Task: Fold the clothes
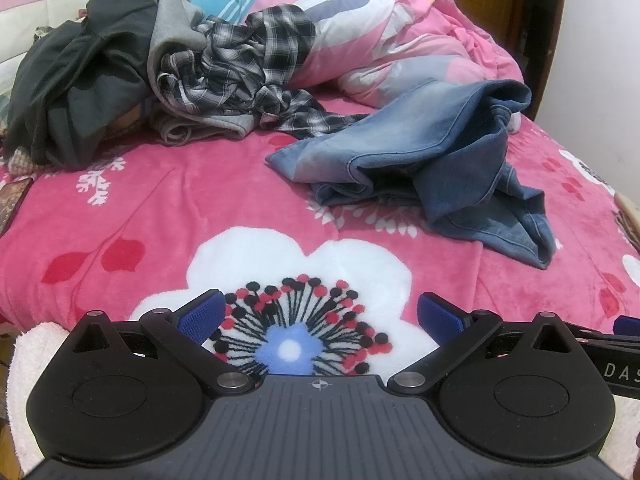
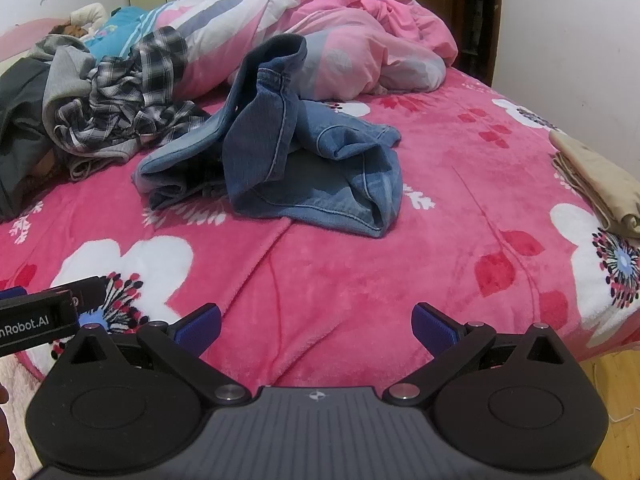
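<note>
Both claws (image 1: 320,314) (image 2: 316,322) gape wide, empty; crumpled blue jeans (image 2: 280,160) beyond.

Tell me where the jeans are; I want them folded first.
The jeans lie crumpled mid-bed in both wrist views, on the pink floral blanket, just right of the plaid shirt and in front of the bunched pink duvet.

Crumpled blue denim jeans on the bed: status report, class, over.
Left gripper open, empty. Right gripper open, empty. Crumpled blue denim jeans unfolded on pink floral blanket, untouched. Path clear; heap of plaid and grey clothes beside them.
</note>
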The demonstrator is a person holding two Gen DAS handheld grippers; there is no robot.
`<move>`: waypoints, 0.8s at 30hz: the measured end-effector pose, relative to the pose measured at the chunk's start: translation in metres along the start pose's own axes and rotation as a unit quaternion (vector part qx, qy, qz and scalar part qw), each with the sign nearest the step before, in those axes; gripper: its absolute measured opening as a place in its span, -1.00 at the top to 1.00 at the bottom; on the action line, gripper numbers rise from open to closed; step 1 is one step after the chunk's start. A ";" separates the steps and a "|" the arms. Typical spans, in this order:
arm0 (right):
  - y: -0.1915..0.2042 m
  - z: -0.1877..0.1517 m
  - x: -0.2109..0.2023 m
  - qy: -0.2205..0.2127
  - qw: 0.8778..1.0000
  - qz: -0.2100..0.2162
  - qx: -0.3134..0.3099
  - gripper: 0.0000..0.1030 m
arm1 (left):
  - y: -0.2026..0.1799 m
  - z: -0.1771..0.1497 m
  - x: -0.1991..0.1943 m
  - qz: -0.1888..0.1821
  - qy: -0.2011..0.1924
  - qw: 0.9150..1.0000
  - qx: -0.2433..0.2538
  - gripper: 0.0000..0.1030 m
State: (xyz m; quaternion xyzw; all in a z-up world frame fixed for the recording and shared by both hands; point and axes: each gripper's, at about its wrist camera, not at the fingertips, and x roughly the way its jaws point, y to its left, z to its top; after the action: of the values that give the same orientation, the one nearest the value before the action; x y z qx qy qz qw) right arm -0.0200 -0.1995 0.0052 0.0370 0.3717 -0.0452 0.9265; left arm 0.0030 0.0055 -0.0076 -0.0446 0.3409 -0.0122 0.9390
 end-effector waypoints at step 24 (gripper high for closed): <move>0.004 0.011 0.007 -0.003 1.000 0.001 -0.007 -1.00 | 0.000 0.005 0.005 -0.005 0.001 1.000 -0.001 -1.00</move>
State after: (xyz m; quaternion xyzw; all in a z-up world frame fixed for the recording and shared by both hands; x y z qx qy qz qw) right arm -0.0072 -0.1976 0.0086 0.0310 0.3693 -0.0420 0.9278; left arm 0.0101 0.0055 -0.0070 -0.0478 0.3418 -0.0169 0.9384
